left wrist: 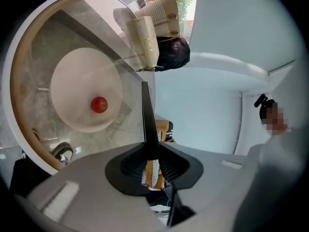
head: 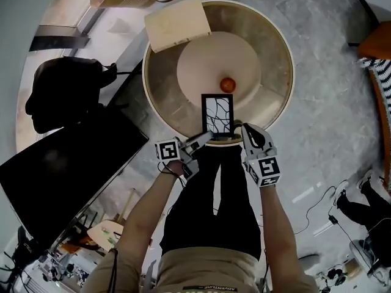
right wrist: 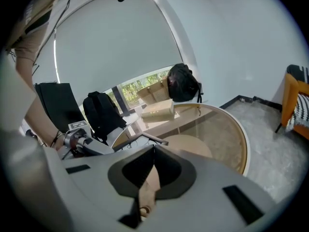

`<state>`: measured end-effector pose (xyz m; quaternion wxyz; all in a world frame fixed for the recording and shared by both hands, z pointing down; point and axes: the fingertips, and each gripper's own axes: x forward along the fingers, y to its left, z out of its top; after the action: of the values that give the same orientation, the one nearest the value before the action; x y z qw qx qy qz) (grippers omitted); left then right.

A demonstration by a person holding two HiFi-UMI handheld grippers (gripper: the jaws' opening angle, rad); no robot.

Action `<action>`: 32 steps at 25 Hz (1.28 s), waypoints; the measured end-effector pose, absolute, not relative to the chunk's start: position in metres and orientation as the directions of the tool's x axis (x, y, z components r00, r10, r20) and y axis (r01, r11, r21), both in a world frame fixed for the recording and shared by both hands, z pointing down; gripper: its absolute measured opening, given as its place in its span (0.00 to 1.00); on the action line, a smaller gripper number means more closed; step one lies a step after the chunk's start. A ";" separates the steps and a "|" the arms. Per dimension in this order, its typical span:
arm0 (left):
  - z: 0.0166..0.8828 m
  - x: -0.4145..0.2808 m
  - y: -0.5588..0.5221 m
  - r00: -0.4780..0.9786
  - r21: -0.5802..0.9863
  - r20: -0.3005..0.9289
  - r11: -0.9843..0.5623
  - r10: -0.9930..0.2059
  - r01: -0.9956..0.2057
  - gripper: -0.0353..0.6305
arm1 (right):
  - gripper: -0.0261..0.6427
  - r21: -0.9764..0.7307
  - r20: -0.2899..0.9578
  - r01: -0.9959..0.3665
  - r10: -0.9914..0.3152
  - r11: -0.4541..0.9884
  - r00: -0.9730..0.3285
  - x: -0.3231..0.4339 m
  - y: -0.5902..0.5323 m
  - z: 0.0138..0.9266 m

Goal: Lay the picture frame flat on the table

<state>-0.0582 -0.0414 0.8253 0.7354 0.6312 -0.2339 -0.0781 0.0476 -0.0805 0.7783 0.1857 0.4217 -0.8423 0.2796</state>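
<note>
You are at the lowering step. The picture frame is carried between both tongs over the near side of the round glass table; its lower edge is just by the table's near rim and its top reaches toward the table's middle; no view settles whether any part of it touches the glass yet.

Your left gripper stands narrow, its pads pinched on the frame's thin left edge, which runs out from the jaws like a blade. Your right gripper is closed too, at the frame's lower right corner, on a tan strip that I take for the frame's backing or prop.

The next move, as I judge it, calls for bringing both hands down evenly until the back lies on the glass; then ease both tongs apart and draw them off toward the near rim. Go softly, since a hard frame meets glass; if the tan strip is the prop, see that it folds flat underneath.

The frame is a slim black rectangle, taller than wide; its white picture is crossed by dark branching lines. A small red ball shows just beyond its top edge, near the table's middle; a beige box sits at the table's far rim, well apart.
</note>
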 end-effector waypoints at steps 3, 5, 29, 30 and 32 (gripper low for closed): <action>0.835 -0.057 -0.040 0.868 0.960 0.255 0.215 -0.426 -0.177 0.17 | 0.05 -0.324 0.558 -0.806 -0.588 0.495 -0.586 0.049 -0.074 0.786; 0.839 -0.055 -0.039 0.851 0.947 0.274 0.280 -0.448 -0.158 0.17 | 0.05 -0.331 0.563 -0.804 -0.581 0.493 -0.588 0.051 -0.072 0.790; 0.877 -0.073 -0.025 0.594 0.655 0.741 0.147 -0.313 -0.741 0.35 | 0.05 -0.382 0.577 -0.770 -0.519 0.512 -0.631 0.040 -0.054 0.811; 0.877 -0.077 -0.026 0.566 0.628 0.759 0.131 -0.320 -0.767 0.36 | 0.05 -0.383 0.577 -0.769 -0.517 0.512 -0.632 0.039 -0.052 0.811; 0.877 -0.086 -0.031 0.511 0.574 0.785 0.102 -0.350 -0.812 0.37 | 0.05 -0.385 0.577 -0.767 -0.515 0.513 -0.634 0.037 -0.050 0.811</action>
<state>-0.0858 -0.0311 0.8766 0.5875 0.6406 -0.4536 0.1968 0.0372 -0.0500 0.8114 0.1990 0.3788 -0.8466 0.3166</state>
